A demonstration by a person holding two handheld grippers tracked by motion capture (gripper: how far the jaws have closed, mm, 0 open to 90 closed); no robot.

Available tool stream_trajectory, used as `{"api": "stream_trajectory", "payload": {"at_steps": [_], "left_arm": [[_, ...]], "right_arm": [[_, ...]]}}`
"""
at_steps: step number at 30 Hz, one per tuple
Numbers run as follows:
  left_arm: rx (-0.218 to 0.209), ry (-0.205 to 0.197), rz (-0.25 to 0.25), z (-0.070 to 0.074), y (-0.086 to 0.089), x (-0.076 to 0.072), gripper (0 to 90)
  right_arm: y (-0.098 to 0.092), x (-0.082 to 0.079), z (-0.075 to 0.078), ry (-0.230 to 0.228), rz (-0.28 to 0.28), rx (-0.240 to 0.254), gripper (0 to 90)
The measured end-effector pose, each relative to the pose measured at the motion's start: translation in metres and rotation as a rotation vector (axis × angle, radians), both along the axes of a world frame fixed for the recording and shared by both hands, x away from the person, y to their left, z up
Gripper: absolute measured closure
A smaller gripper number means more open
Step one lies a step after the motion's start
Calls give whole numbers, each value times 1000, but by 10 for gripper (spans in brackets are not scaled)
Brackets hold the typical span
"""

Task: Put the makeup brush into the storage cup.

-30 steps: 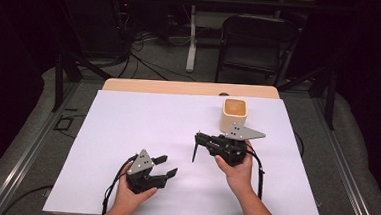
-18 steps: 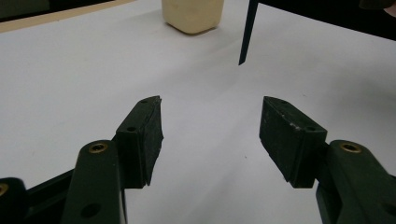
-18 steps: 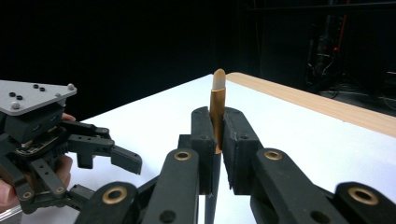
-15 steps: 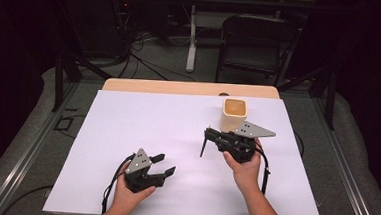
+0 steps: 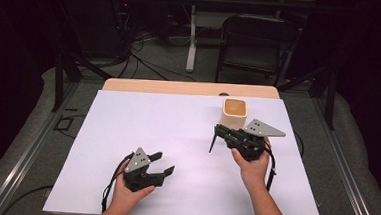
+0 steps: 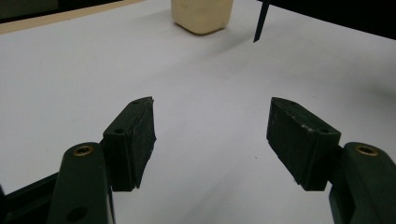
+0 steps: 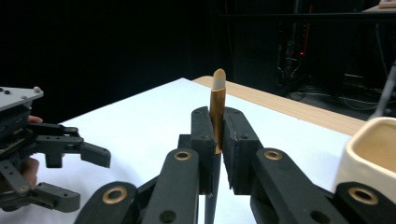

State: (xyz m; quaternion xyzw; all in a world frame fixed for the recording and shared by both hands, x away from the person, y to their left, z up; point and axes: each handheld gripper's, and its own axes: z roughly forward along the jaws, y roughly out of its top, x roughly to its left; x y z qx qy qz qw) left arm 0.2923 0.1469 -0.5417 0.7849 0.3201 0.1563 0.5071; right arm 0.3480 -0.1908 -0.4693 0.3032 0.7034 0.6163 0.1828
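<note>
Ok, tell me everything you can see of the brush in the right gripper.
The brush is slim, with a gold-coloured ferrule, a pale rounded tip and a dark handle that tapers to a point. The right gripper is shut on it at the ferrule. In the high view the handle slants down toward the white table cover, beside the cream cup.

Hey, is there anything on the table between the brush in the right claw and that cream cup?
Nothing visible. The right claw grips the brush right beside the cream cup, with bare white table between them. The open left claw sits well off to the side.
</note>
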Motion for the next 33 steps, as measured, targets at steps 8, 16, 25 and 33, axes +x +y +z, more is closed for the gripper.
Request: {"api": "stream_trajectory", "payload": {"at_steps": [8, 16, 25, 33], "left_arm": [[-2, 0, 7, 0, 2, 1, 323], [-1, -2, 16, 0, 3, 2, 320], [-6, -10, 19, 1, 5, 3, 320], [-6, -12, 22, 2, 6, 3, 321]], "right_arm": [[-12, -2, 10, -40, -48, -22, 836], [-28, 0, 11, -33, -98, -8, 836], [-35, 1, 11, -44, -147, -39, 836], [-45, 1, 11, -49, -190, -52, 836]]}}
